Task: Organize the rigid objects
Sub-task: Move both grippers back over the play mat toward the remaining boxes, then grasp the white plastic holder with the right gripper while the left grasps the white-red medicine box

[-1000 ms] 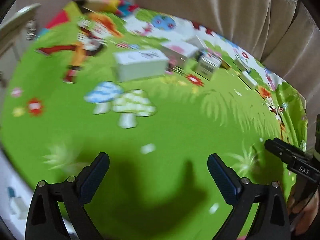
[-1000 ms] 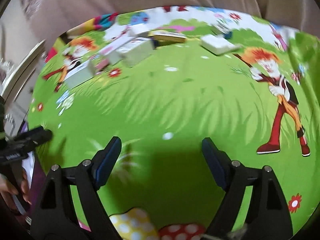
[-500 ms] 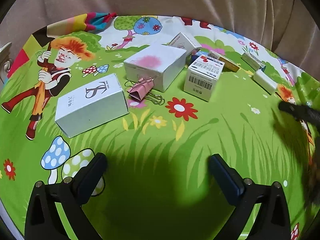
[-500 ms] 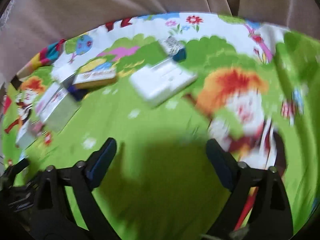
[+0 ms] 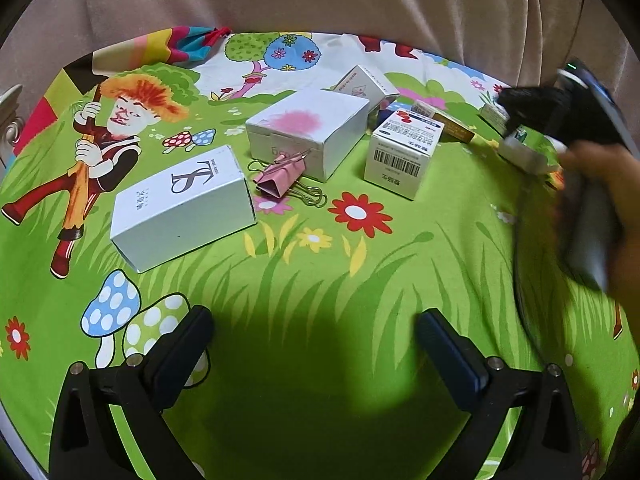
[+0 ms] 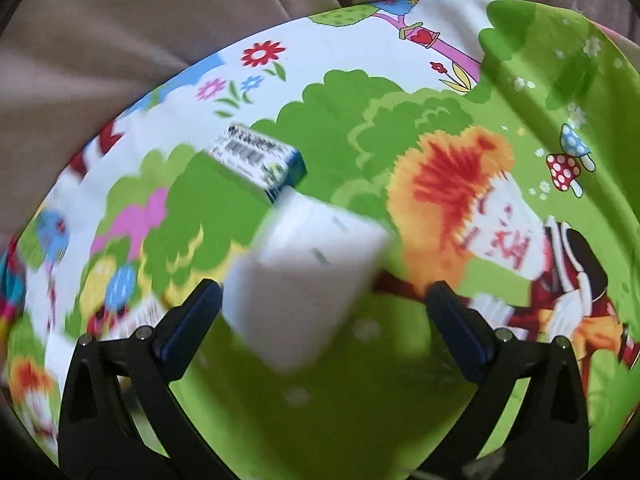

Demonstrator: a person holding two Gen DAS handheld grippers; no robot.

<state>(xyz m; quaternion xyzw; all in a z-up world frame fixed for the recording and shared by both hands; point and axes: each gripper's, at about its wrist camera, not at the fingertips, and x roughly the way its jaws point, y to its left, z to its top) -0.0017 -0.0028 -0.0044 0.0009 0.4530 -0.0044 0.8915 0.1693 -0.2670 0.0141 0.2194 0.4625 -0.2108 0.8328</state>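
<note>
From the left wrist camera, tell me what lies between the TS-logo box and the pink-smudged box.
A pink binder clip lies between the TS-logo box and the pink-smudged box, shown in the left wrist view.

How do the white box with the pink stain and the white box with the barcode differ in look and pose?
The box with the pink stain is broad and lies flat, while the box with the barcode is narrower and stands taller. The stained box has a plain top with a pink blotch; the barcode box carries red and blue print on top. A pink binder clip rests against the stained box; nothing touches the barcode box. Both are white cardboard on the green cloth.
</note>
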